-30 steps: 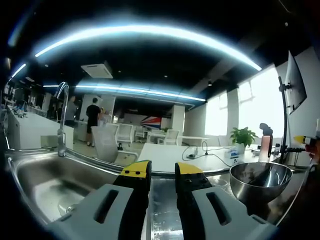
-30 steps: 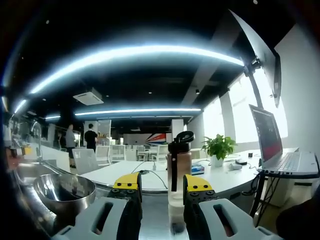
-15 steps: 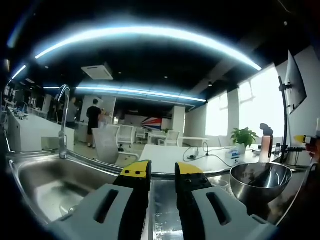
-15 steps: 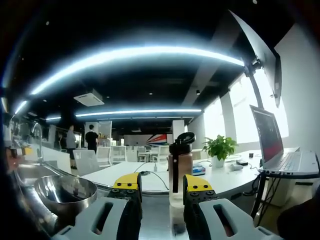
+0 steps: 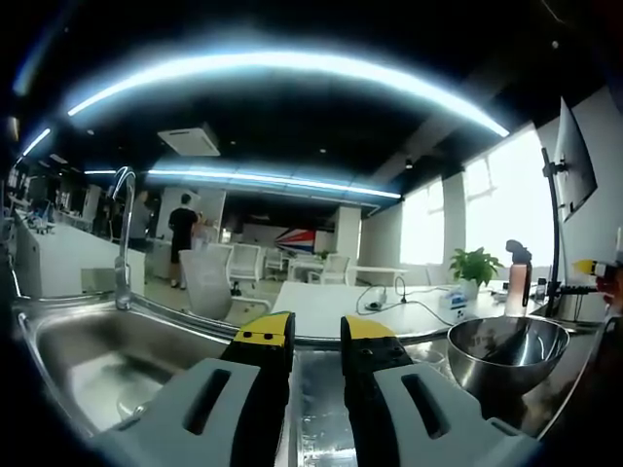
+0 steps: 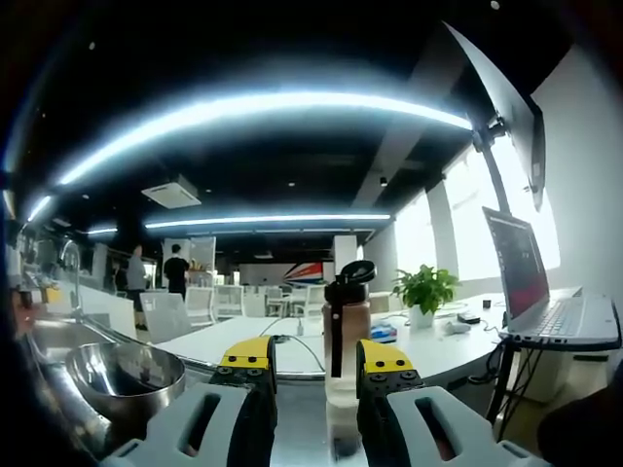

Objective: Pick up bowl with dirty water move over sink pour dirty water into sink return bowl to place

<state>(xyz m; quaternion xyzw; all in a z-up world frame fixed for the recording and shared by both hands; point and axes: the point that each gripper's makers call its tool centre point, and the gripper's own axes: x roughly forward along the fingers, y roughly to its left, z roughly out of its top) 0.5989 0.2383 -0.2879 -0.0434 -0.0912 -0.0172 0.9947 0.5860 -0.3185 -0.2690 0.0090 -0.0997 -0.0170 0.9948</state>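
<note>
A shiny steel bowl [image 5: 506,350] stands upright on the wet steel counter, to the right of my left gripper [image 5: 316,336]. That gripper is open, with a narrow empty gap between its yellow tips. The sink basin [image 5: 97,360] lies to the left, with a curved faucet [image 5: 122,243] at its far edge. In the right gripper view the bowl [image 6: 122,375] sits low on the left. My right gripper [image 6: 314,358] is open and holds nothing. I cannot make out the bowl's contents from this low angle.
A brown drinking bottle [image 6: 346,321] with a black lid stands on the counter just beyond my right gripper's tips. A laptop [image 6: 545,302], a potted plant [image 6: 423,292] and a monitor on an arm [image 6: 516,107] are to the right. A person [image 5: 181,233] stands far back.
Both views drift very slightly with the hands. The bowl, the bottle and both grippers' jaws stay as they were.
</note>
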